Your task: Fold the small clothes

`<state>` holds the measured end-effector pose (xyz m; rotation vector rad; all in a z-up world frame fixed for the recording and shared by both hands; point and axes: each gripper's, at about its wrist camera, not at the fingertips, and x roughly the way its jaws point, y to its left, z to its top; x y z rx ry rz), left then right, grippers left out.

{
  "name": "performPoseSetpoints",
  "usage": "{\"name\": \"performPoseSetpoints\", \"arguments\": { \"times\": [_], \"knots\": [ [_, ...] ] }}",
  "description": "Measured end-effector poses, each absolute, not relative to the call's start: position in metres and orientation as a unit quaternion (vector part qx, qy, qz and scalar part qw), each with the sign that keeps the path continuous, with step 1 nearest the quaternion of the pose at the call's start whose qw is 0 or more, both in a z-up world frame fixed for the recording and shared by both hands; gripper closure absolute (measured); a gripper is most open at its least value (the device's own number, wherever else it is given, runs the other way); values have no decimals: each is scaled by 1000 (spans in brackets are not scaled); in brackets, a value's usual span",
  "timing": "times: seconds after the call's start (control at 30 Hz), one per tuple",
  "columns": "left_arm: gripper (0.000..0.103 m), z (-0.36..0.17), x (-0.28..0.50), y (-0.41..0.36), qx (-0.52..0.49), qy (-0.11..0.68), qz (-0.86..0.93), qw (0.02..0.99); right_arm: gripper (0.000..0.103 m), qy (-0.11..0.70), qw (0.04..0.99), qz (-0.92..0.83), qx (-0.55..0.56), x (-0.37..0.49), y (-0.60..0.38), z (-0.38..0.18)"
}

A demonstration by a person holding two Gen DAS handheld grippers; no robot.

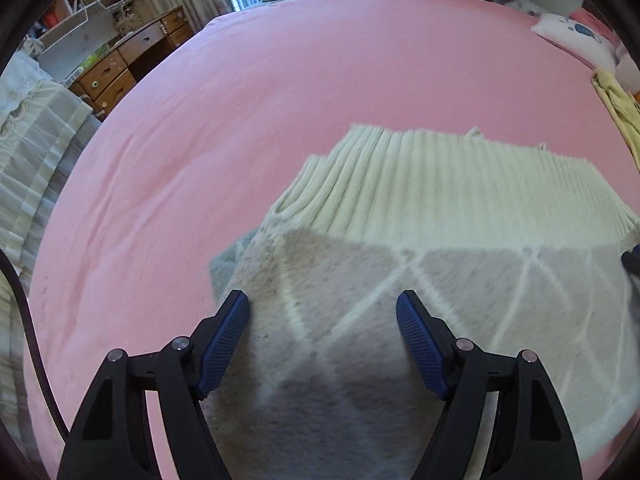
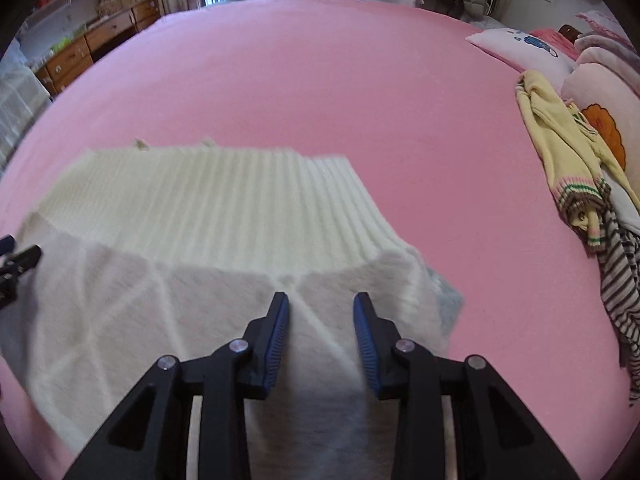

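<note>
A cream sweater (image 1: 400, 200) with a ribbed band and a grey diamond pattern lies flat on the pink bed sheet (image 1: 280, 80). My left gripper (image 1: 322, 304) hangs over its near left part with the jaws wide open and nothing clamped. In the right wrist view, my right gripper (image 2: 320, 304) hovers over the near right part of the sweater (image 2: 200, 200). Its jaws stand a narrow gap apart; cloth shows between them, and the pads do not visibly press on it. Each view shows the other gripper's tip at its edge.
Yellow and striped garments (image 2: 560, 152) are piled at the bed's right side beside pillows (image 2: 520, 48). The pink sheet (image 2: 360, 80) stretches bare beyond the sweater. Wooden drawers (image 1: 108, 76) stand past the bed's left edge.
</note>
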<state>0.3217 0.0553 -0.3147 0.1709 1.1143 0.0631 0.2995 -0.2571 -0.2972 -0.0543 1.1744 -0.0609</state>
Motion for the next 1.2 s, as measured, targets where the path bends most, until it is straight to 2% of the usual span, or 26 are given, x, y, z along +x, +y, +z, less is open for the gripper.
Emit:
{"name": "performPoseSetpoints", "arguments": {
  "times": [0.03,0.07,0.13,0.17,0.37,0.53,0.73,0.87,1.2],
  "knots": [
    [26,-317,318,63,81,523,24,848,79,553,832,-29,-20,295,-267,-300],
    [22,-317,314,69,80,519,24,851,87,553,832,-28,-9,292,-277,-299],
    [22,-314,310,84,64,523,17,850,99,554,832,-29,11,288,-293,-292],
    [22,-310,307,92,56,526,16,849,101,554,832,-31,20,286,-300,-289],
    [23,-283,269,117,65,519,34,852,98,534,843,-49,44,245,-322,-249],
    [22,-269,227,109,58,513,9,857,98,534,841,-18,82,199,-308,-231],
    [22,-294,218,99,61,527,25,847,98,551,830,-19,89,187,-290,-258],
    [20,-320,220,121,12,553,27,833,101,568,813,-33,123,187,-307,-285],
    [18,-316,213,131,1,557,23,830,101,567,819,-50,79,184,-292,-283]
  ]
}}
